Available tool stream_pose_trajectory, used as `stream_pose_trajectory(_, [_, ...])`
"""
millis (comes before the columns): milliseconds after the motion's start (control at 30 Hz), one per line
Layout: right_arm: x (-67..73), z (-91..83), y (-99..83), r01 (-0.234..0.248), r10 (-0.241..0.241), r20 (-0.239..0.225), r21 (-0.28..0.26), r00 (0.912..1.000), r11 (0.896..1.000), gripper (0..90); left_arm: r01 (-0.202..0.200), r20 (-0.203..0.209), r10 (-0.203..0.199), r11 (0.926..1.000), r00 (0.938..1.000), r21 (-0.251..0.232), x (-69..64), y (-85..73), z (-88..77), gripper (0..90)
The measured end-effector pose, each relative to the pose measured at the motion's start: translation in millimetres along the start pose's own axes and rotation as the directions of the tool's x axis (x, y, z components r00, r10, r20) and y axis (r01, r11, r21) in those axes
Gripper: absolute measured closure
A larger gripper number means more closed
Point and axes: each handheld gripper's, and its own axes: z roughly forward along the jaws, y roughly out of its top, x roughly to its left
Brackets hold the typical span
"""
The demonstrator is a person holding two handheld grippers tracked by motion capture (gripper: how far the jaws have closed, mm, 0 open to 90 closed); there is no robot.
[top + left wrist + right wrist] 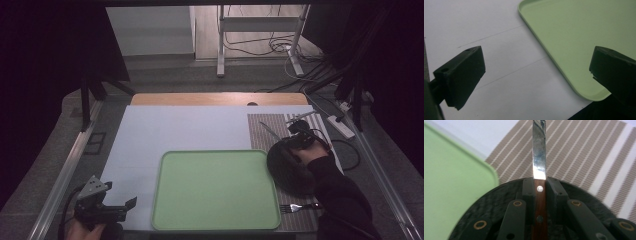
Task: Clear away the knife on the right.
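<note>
At the left we see the left gripper (131, 204) low over the white sheet (150, 135), its jaws well apart with nothing between them, just beside the green tray's near left corner. The green tray (215, 190) is a smooth, shallow rectangle with rounded corners and a raised rim, and we see nothing lying in it. Right of it sits a dark round plate (287, 172), matte and finely textured, on a brown-and-white striped placemat (267, 127). Over the plate the right gripper (540, 182) has its jaws clamped on a knife (539, 157) by its riveted wooden handle, the shiny blade reaching out over the placemat. A fork (297, 206) lies on the placemat near the tray's near right corner. The white sheet covers a wooden table (215, 98); beyond it cables (270, 45) trail over a grey floor.
</note>
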Motion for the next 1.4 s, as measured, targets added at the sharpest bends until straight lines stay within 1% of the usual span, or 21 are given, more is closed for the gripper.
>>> stream_pose_trajectory(367, [38.2, -8.4, -9.5, 0.037, -0.037, -0.042, -0.009, 0.9984, 0.999, 77.5, 0.001, 0.000, -0.001, 1.0000, 1.0000, 0.001, 0.1, 0.1, 0.2, 1.1])
stream_pose_trajectory(567, [56.0, -15.6, -17.1, 0.045, -0.047, -0.066, -0.019, 0.9967, 0.999, 77.5, 0.003, 0.000, -0.003, 1.0000, 1.0000, 0.001, 0.1, 0.1, 0.1, 1.0])
stream_pose_trajectory(733, [72.9, -20.7, -22.9, 0.063, -0.064, -0.075, -0.022, 0.9951, 0.998, 77.5, 0.003, -0.001, -0.003, 1.0000, 1.0000, 0.003, -0.1, 0.3, 0.3, 1.0])
stream_pose_trajectory(1067, [109.1, -23.8, -32.7, 0.103, -0.104, -0.099, -0.014, 0.9896, 0.995, 77.5, 0.002, -0.001, -0.002, 1.0000, 1.0000, 0.001, -0.1, 0.2, 0.1, 1.0])
stream_pose_trajectory(1267, [128.1, -27.6, -39.2, 0.120, -0.121, -0.110, -0.017, 0.9866, 0.993, 77.5, -0.001, -0.002, 0.001, 1.0000, 1.0000, 0.002, -0.4, 0.3, 0.1, 1.1])
stream_pose_trajectory(1400, [141.0, -29.6, -43.6, 0.135, -0.137, -0.123, -0.020, 0.9830, 0.991, 77.5, -0.002, -0.002, 0.002, 1.0000, 1.0000, 0.002, -0.5, 0.2, 0.0, 1.1])
